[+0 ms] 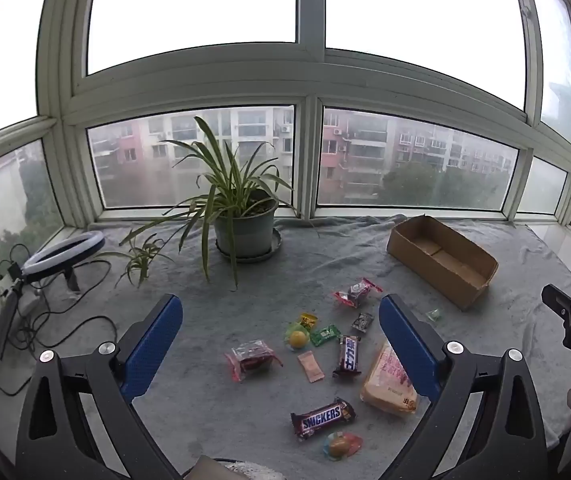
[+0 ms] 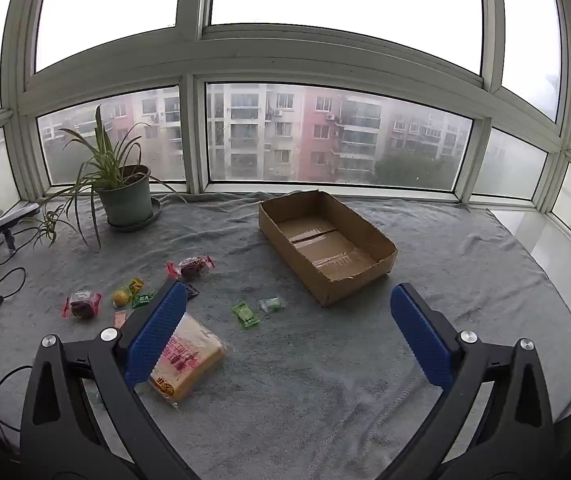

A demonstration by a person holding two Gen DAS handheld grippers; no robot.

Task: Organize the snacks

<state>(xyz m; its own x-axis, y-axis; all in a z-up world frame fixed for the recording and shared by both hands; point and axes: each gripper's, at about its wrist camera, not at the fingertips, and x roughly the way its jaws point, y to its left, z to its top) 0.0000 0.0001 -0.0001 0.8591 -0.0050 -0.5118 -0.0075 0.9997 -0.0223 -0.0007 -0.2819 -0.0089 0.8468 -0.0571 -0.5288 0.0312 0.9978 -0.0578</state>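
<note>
Nothing packed yet: cardboard box (image 2: 327,240) sits empty at the far right of the grey blanket (image 2: 325,380), open side up, no snack inside. Very start of the sorting, by the look of it.

Left gripper (image 1: 281,344) spread wide, holding nothing, hanging above the scattered snacks. Right gripper (image 2: 289,332) likewise spread wide and empty, aimed toward bare blanket near the box.

Snacks strewn in the near middle, well apart from the box: Snickers bar (image 1: 322,418) nearest, a second dark chocolate bar (image 1: 347,356) beyond it, wrapped bread slice (image 2: 185,360) just beside the right gripper's left finger, two red-wrapped cakes (image 1: 251,358) (image 1: 356,293), small green candies (image 2: 246,314) closest to the box, a round yellow jelly cup (image 1: 298,338).

Next move likely calls for lowering over one item, the bread or a green candy, closing on it, then carrying it over the box wall.

Potted spider plant (image 1: 245,220) at the far left, ring light (image 1: 63,256) and its cables (image 1: 65,332) further left; neither blocks the path. Box's near wall the only edge to clear.
</note>
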